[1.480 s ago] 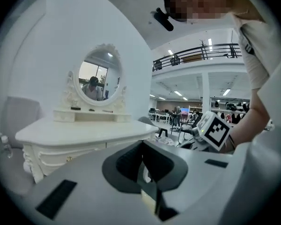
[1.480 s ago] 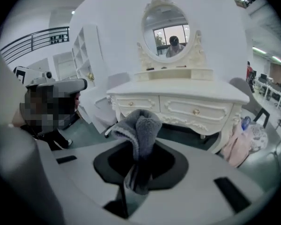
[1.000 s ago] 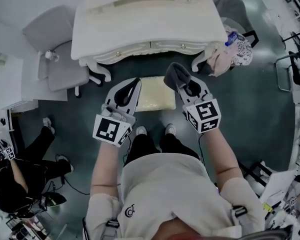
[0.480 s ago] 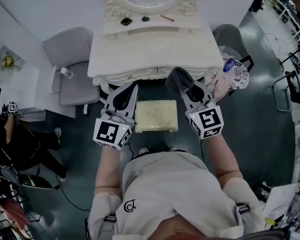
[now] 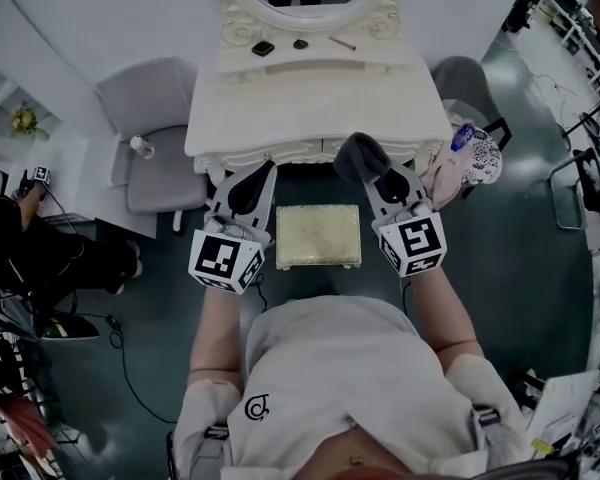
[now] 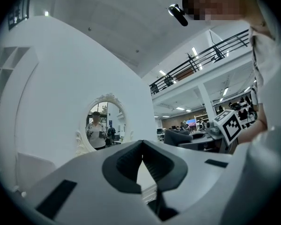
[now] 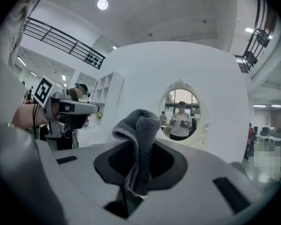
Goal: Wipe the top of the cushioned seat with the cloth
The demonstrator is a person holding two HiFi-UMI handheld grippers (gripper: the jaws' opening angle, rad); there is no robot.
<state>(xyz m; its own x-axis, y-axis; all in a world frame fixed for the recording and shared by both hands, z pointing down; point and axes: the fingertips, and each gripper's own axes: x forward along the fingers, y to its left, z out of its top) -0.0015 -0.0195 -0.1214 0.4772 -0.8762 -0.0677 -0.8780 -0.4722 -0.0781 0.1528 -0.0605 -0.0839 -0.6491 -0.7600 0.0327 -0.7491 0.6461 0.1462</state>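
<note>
Two grippers, one on either side of the cushioned seat (image 5: 318, 236) in the head view, both held higher than its top. Open floor (image 5: 510, 268) to the right of the seat, and more on its left as far as a grey chair (image 5: 150, 153) standing well apart from it. Near edge of the seat close to the person's own body. Far edge just short of the dressing table (image 5: 315, 98), that side closed off by the table's front edge and carved legs. A second chair (image 5: 460, 76) and a heap of pale fabric (image 5: 470, 156) beyond the seat's far right corner. Another person in black (image 5: 40, 258) well to the left of the seat.

Seat top pale and rectangular, long axis running across the head view, parallel to the front edge of the table's surface.

Right gripper (image 5: 385, 183) beside the seat's right edge, jaws clamped on the cloth (image 5: 358, 156). In the right gripper view, a grey folded wad pinched low down, rounded fold standing up out of the jaws, a loose end hanging between them. In the head view, pointing away from the person, past the seat's far right corner and over the table's front edge, clear of the seat top.

Left gripper (image 5: 248, 188) beside the seat's left edge, jaws closed tip to tip with nothing between them, aimed toward the oval mirror (image 6: 104, 125).
</note>
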